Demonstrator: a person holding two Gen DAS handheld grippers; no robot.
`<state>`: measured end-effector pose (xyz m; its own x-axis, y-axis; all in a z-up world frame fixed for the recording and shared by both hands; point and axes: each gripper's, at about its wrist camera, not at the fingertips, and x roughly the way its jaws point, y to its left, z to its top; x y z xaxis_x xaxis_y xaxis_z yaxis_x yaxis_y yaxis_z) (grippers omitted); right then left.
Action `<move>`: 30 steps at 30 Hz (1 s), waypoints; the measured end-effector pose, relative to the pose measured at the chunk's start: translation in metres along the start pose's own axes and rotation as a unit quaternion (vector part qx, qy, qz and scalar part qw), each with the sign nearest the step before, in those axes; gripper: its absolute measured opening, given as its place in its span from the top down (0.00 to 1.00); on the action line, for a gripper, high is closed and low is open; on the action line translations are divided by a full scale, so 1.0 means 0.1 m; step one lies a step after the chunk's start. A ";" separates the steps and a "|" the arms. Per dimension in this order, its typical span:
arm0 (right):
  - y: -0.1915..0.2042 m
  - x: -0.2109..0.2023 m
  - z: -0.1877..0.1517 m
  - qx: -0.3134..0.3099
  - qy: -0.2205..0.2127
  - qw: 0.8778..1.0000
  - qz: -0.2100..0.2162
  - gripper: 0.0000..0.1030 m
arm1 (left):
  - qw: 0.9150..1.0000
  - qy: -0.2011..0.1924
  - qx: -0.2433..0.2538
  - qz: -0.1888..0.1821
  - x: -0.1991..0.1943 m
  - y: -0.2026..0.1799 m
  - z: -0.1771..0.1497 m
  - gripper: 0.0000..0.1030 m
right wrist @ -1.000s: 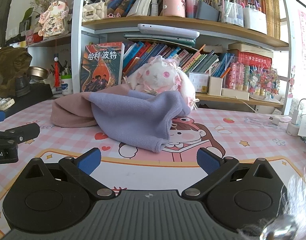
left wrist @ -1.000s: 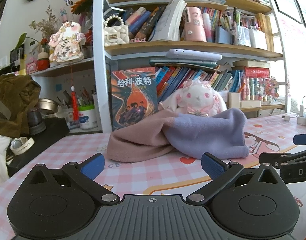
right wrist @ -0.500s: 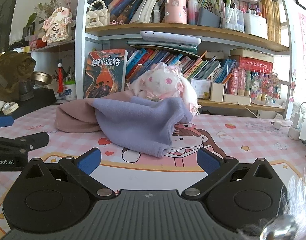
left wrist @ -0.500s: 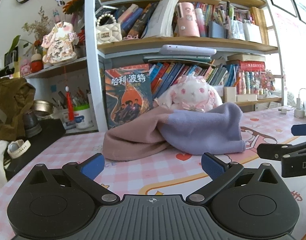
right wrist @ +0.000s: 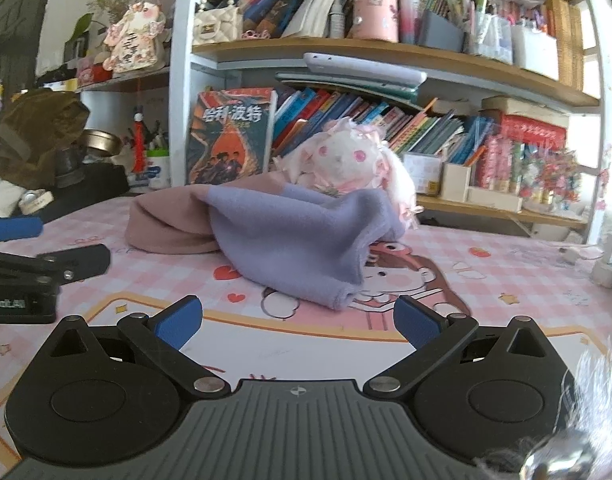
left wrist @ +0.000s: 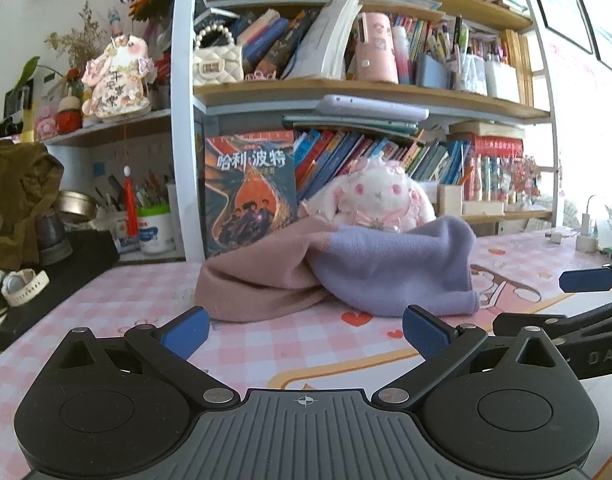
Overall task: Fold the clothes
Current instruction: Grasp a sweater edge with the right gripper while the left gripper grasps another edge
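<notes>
The garment (left wrist: pixel 338 272) is a soft fleece piece in two colours, dusty pink on the left portion and lilac on the right, with the colours meeting at a straight seam near the middle. It lies in a loose, rumpled heap on the worktop (left wrist: pixel 106 320), which carries a pink checked mat with a cartoon print. The lilac part (right wrist: pixel 298 248) drapes forward to a stitched hem that rests on the mat; the pink part (right wrist: pixel 166 224) bulges in a rounded fold toward the left. The rear of the heap rests against a white plush rabbit (left wrist: pixel 380 196), which sits in front of the bookshelf (left wrist: pixel 186 120). A dark paperback (left wrist: pixel 250 196) stands upright just left of the rabbit, behind the pink part.

The left tool (left wrist: pixel 304 330) is held low over the worktop just short of the garment, its blue-padded fingers spread wide with nothing between them. The right tool (right wrist: pixel 298 322) is likewise spread wide and empty, facing the lilac hem from close by. Neither tool touches the cloth.
</notes>
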<state>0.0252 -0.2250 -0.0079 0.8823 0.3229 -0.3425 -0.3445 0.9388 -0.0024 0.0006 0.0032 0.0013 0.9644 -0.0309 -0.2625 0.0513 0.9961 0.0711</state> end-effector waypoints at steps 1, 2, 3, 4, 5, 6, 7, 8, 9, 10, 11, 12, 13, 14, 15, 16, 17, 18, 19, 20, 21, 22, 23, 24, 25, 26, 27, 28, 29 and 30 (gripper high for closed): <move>-0.03 0.01 0.00 0.007 0.000 1.000 0.010 0.00 | 1.000 0.004 0.003 0.000 0.01 -0.01 -0.01 0.00; -0.10 0.06 0.05 0.016 0.002 1.000 0.017 0.00 | 1.000 0.007 0.007 -0.001 0.01 -0.03 -0.02 0.00; -0.16 0.10 0.09 0.025 0.004 0.999 0.023 0.01 | 1.000 0.009 0.011 -0.003 0.02 -0.04 -0.02 0.00; -0.23 0.15 0.13 0.034 0.006 0.999 0.029 0.01 | 1.000 0.011 0.016 -0.005 0.03 -0.06 -0.02 0.00; -0.30 0.20 0.18 0.044 0.007 0.998 0.036 0.01 | 1.000 0.013 0.021 -0.007 0.03 -0.07 -0.02 0.00; -0.40 0.29 0.26 0.061 0.017 0.997 0.040 0.01 | 1.000 0.015 0.026 -0.008 0.04 -0.09 -0.03 0.00; -0.51 0.39 0.33 0.078 0.026 0.996 0.045 0.01 | 0.999 0.017 0.031 -0.010 0.04 -0.11 -0.03 0.00; -0.60 0.49 0.40 0.091 0.030 0.994 0.046 0.01 | 0.999 0.020 0.036 -0.010 0.05 -0.14 -0.03 0.00; -0.68 0.60 0.45 0.097 0.034 0.994 0.043 0.02 | 0.999 0.022 0.039 -0.010 0.06 -0.15 -0.04 0.00; -0.76 0.71 0.50 0.103 0.037 0.993 0.041 0.03 | 0.999 0.024 0.040 -0.010 0.06 -0.16 -0.04 0.00; -0.82 0.81 0.53 0.111 0.045 0.992 0.044 0.03 | 0.999 0.026 0.041 -0.009 0.07 -0.16 -0.04 0.00; -0.88 0.92 0.57 0.120 0.053 0.990 0.047 0.04 | 0.999 0.029 0.041 -0.010 0.07 -0.16 -0.04 0.00; -0.94 1.03 0.60 0.129 0.061 0.988 0.051 0.05 | 0.999 0.032 0.040 -0.011 0.08 -0.15 -0.04 0.00; -1.00 1.12 0.61 0.150 0.068 0.984 0.060 0.08 | 0.999 0.035 0.039 -0.011 0.09 -0.15 -0.04 0.00; -1.06 1.21 0.62 0.175 0.076 0.979 0.065 0.13 | 0.999 0.038 0.038 -0.010 0.10 -0.15 -0.05 0.00; -1.12 1.31 0.63 0.199 0.085 0.974 0.070 0.17 | 0.998 0.041 0.036 -0.008 0.11 -0.14 -0.05 0.00; -1.16 1.38 0.63 0.219 0.093 0.969 0.069 0.26 | 0.998 0.045 0.035 -0.006 0.12 -0.14 -0.05 0.00; -1.19 1.47 0.62 0.237 0.102 0.964 0.071 0.37 | 0.998 0.047 0.034 -0.005 0.13 -0.14 -0.05 0.00; -1.20 1.52 0.62 0.247 0.105 0.960 0.076 0.43 | 0.998 0.048 0.035 -0.005 0.14 -0.14 -0.05 0.00; -1.19 1.53 0.62 0.254 0.105 0.958 0.088 0.61 | 0.998 0.049 0.039 -0.006 0.14 -0.15 -0.06 0.00; -1.17 1.55 0.63 0.261 0.105 0.954 0.101 0.82 | 0.998 0.049 0.042 -0.006 0.13 -0.16 -0.06 0.00; -1.16 1.56 0.63 0.267 0.105 0.951 0.113 0.89 | 0.998 0.049 0.045 -0.007 0.13 -0.17 -0.06 0.00; -1.10 1.50 0.66 0.262 0.102 0.952 0.118 0.90 | 0.998 0.050 0.048 -0.007 0.13 -0.18 -0.07 0.00; -1.03 1.42 0.70 0.251 0.097 0.954 0.131 0.92 | 0.997 0.048 0.052 -0.007 0.13 -0.19 -0.07 0.00; -0.97 1.33 0.73 0.243 0.091 0.953 0.155 0.92 | 0.997 0.044 0.057 -0.006 0.12 -0.21 -0.07 0.00; -0.90 1.24 0.76 0.236 0.086 0.951 0.180 0.93 | 0.997 0.038 0.062 -0.007 0.10 -0.23 -0.06 0.00; -0.82 1.12 0.77 0.233 0.081 0.944 0.219 0.94 | 0.997 0.030 0.068 -0.011 0.07 -0.25 -0.07 0.00; -0.76 1.04 0.78 0.230 0.078 0.939 0.245 0.94 | 0.997 0.021 0.073 -0.014 0.04 -0.27 -0.07 0.00; -0.68 0.94 0.79 0.224 0.074 0.934 0.269 0.94 | 0.997 0.015 0.075 -0.020 0.02 -0.30 -0.07 0.00; -0.61 0.86 0.80 0.221 0.072 0.930 0.285 0.94 | 0.997 0.011 0.074 -0.030 -0.01 -0.32 -0.06 0.00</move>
<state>0.1471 -0.2446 0.0377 0.5330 0.7941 -0.2920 -0.5496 0.5874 0.5941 -0.0033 -0.0284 -0.0070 0.9524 -0.0866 -0.2923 0.1483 0.9693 0.1961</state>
